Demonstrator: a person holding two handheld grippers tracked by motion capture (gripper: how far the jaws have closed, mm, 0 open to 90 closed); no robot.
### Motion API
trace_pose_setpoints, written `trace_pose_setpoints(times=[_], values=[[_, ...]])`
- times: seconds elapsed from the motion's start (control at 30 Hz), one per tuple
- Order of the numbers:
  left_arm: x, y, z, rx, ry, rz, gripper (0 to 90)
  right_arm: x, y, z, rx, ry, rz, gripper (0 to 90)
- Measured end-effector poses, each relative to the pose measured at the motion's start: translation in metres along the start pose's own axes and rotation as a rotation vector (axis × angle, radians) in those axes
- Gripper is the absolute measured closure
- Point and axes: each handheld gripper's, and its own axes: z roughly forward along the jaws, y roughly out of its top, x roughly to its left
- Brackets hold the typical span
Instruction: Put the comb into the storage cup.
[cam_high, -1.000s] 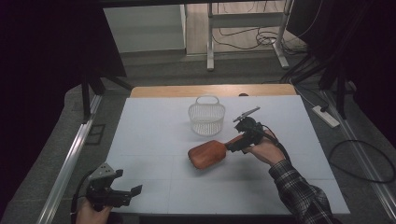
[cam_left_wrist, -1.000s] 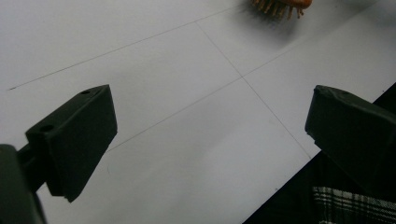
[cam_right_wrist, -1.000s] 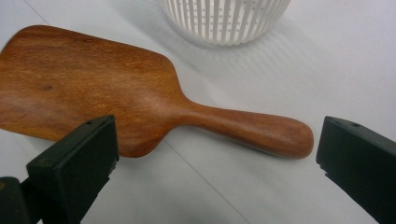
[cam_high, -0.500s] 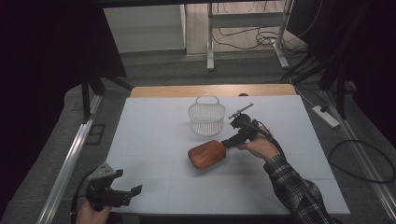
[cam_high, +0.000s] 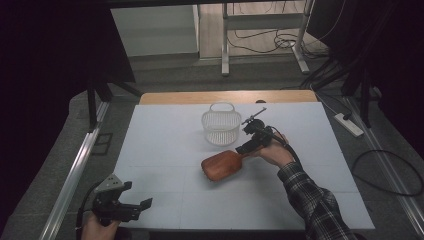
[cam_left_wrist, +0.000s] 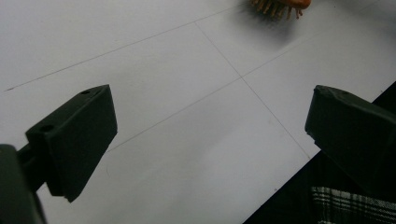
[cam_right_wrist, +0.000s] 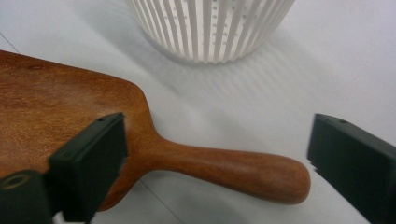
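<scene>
The left hand-held gripper is sitting unchanged at the near left corner of the worktop, its jaws wide and holding nothing. At centre, the brush is lying bristles-down just in front of the basket, shifted only slightly from 1 second ago. The right hand-held gripper is pushing forward toward the basket with jaws wide astride the brush handle, not gripping, so a grasp looks imminent.
</scene>
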Motion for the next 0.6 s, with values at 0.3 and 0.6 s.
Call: trace_pose_setpoints(times=[0.3,0.6], values=[[-0.0003,0.0001,0.0002,0.001,0.000,0.004,3.1,0.0006,0.0021,-0.0050,-0.037,-0.007,-0.037,43.9],[-0.0007,0.0002,0.0004,0.000,-0.001,0.007,3.1,-0.0024,0.0038,-0.0061,-0.045,0.039,-0.031,73.3]])
